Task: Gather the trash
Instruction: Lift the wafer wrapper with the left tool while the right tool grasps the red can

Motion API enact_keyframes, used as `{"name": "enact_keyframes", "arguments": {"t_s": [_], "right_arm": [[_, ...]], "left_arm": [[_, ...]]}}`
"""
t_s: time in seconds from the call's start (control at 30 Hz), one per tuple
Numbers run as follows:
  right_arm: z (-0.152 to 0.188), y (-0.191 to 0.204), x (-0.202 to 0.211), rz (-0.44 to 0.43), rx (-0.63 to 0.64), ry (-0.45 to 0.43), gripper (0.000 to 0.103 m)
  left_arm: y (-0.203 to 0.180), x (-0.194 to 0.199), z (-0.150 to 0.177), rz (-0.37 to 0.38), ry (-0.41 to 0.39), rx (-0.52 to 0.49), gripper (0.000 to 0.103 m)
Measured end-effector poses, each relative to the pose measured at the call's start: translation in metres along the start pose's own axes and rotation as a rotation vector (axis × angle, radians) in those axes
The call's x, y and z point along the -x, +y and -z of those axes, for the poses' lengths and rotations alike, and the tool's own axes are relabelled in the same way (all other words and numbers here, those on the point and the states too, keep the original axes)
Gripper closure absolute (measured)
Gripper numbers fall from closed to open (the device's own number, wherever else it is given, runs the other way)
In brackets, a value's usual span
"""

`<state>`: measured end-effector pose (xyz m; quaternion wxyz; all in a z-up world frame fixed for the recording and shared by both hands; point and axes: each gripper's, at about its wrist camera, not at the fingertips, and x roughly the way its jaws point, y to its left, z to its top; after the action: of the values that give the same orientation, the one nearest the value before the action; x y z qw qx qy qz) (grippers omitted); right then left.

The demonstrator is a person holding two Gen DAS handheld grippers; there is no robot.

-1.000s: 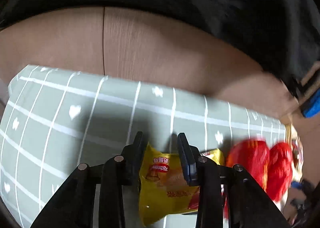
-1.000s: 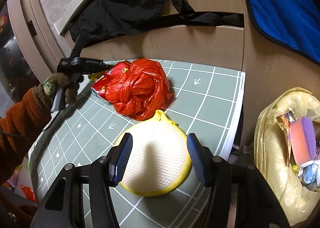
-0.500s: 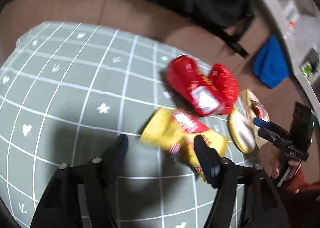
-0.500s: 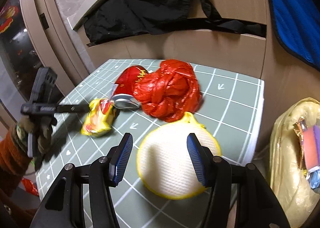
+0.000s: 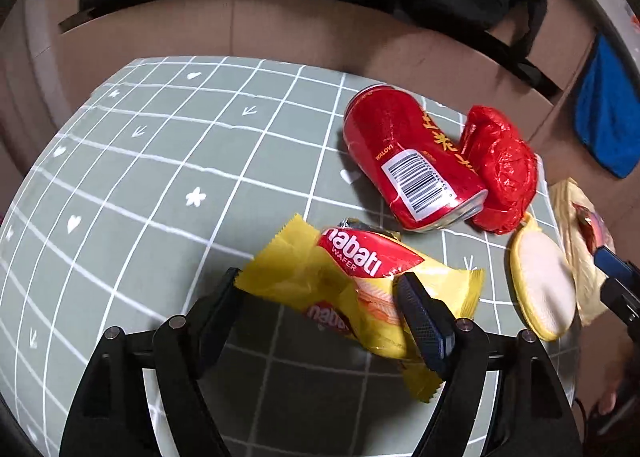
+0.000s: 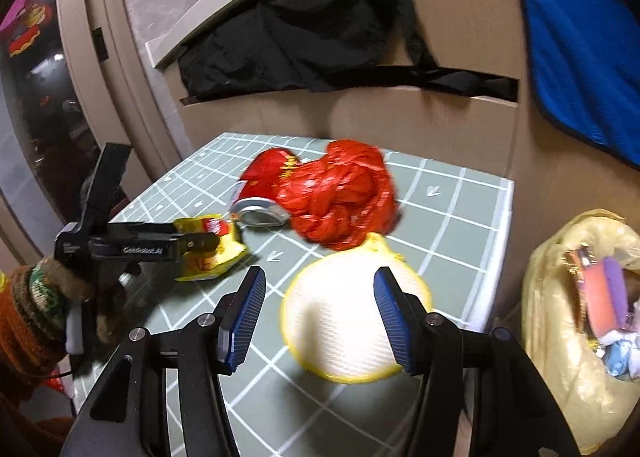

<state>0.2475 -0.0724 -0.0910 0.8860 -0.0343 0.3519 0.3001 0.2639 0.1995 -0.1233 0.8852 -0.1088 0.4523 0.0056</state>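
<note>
In the left wrist view the left tongs [image 5: 320, 297] stand spread, having just been opening, with the yellow wafer wrapper [image 5: 360, 285] lying on the green grid worktop [image 5: 160, 177] between their fingers, at lower centre of the frame. Whether the pads touch it cannot be told. Up and to the right lie a red can [image 5: 408, 161] and a crumpled red bag [image 5: 500, 169], touching. The right tongs [image 6: 320, 297] are spread above a round white-and-yellow pad [image 6: 344, 321], low in their frame.
</note>
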Motion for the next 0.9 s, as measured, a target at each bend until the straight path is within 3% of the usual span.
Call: {"name": "enact_keyframes", "arguments": {"t_s": [0.07, 0.1, 0.13, 0.17, 0.2, 0.27, 0.53, 0.77, 0.9], "right_arm": [[0.002, -0.003, 0.002, -0.005, -0.008, -0.002, 0.049], [0.002, -0.003, 0.002, -0.005, -0.008, -0.002, 0.049], [0.003, -0.005, 0.003, -0.005, -0.015, -0.005, 0.049], [0.006, -0.008, 0.005, -0.007, -0.035, -0.009, 0.049], [0.006, -0.008, 0.005, -0.007, -0.035, -0.009, 0.049], [0.007, -0.009, 0.006, -0.011, -0.047, -0.007, 0.049], [0.0, 0.01, 0.008, 0.019, 0.019, -0.002, 0.049], [-0.04, 0.062, -0.028, -0.087, 0.161, 0.059, 0.049], [-0.069, 0.086, -0.071, -0.059, 0.211, 0.086, 0.05]], "left_arm": [[-0.004, 0.0, 0.001, -0.015, 0.006, 0.004, 0.026], [-0.004, 0.002, 0.003, -0.007, -0.005, 0.026, 0.032], [-0.005, 0.004, 0.005, -0.003, -0.016, 0.035, 0.042], [-0.006, 0.006, 0.006, 0.018, -0.026, 0.037, 0.069], [-0.007, 0.005, 0.007, 0.048, -0.021, 0.044, 0.082], [-0.003, 0.005, 0.009, 0.139, -0.012, 0.095, 0.085], [0.036, 0.056, 0.013, 0.189, -0.177, 0.17, 0.09], [0.066, 0.095, 0.025, 0.117, -0.301, 0.164, 0.09], [0.08, 0.106, 0.033, 0.134, -0.33, 0.158, 0.09]]}}
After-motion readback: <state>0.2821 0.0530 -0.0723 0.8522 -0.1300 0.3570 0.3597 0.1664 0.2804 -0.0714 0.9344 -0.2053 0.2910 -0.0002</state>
